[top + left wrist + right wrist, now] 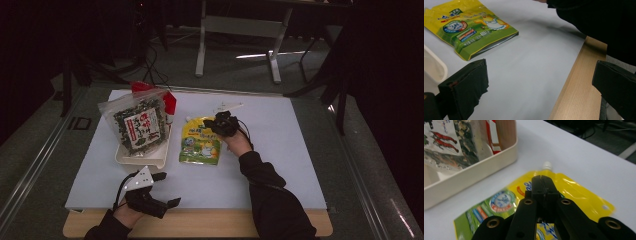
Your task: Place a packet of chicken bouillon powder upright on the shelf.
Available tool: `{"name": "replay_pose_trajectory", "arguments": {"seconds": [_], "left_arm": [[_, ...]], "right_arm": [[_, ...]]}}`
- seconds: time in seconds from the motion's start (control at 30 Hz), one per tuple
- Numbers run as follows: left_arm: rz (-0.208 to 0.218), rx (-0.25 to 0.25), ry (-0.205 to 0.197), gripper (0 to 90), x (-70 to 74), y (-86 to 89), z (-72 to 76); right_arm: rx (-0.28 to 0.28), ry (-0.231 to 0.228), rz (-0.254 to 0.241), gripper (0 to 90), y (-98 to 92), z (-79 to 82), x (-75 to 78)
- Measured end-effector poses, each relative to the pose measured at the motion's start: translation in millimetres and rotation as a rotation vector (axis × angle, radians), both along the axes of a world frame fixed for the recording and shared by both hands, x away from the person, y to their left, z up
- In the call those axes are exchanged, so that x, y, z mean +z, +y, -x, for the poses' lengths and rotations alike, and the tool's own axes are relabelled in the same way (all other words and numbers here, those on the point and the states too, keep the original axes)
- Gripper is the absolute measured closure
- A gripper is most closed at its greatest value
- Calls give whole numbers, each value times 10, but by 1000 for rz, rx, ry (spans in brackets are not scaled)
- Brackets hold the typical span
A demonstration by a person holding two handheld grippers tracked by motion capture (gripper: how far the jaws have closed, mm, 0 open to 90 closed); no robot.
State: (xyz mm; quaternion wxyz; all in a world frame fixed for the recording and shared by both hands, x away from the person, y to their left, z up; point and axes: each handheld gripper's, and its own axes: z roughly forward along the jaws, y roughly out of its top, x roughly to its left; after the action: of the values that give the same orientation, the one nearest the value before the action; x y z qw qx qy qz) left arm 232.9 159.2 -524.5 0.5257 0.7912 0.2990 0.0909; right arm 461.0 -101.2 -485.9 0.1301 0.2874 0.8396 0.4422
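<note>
A yellow-green spouted drink pouch (pixel 200 142) (pixel 471 27) (pixel 579 195) lies flat on the white mat, right of a cream tray (pixel 142 159) (pixel 474 172). A clear bag of dark snack mix (pixel 140 125) (pixel 444 142) leans in the tray. My right gripper (pixel 220 122) (pixel 544 180) hovers low over the pouch's upper right part, jaws pressed together; I see nothing pinched between them. The pouch's white spout (pixel 547 165) lies just beyond the tips. My left gripper (pixel 167 189) (pixel 539 87) is open above the mat's front edge, empty.
A red-and-white packet (pixel 170 102) (pixel 496 135) stands behind the snack bag in the tray. A small white object (pixel 227 106) lies at the mat's far side. The wooden table edge (pixel 200 227) (pixel 579 82) runs along the front. A white stand's legs (pixel 200 55) rise behind the table.
</note>
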Motion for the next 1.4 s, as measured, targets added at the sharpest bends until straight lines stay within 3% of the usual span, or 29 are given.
{"name": "replay_pose_trajectory", "arguments": {"seconds": [0.7, 1.0, 1.4], "left_arm": [[6, -22, -5, 16, -1, 20, 63], [8, -21, -5, 16, 5, 44, 90], [11, -24, -1, 16, 2, 41, 106]], "right_arm": [[-62, 60, 40, 900, 446, -499, -154], [-97, 91, 47, 900, 561, -706, -202], [-124, 143, 105, 900, 651, -879, -370]]}}
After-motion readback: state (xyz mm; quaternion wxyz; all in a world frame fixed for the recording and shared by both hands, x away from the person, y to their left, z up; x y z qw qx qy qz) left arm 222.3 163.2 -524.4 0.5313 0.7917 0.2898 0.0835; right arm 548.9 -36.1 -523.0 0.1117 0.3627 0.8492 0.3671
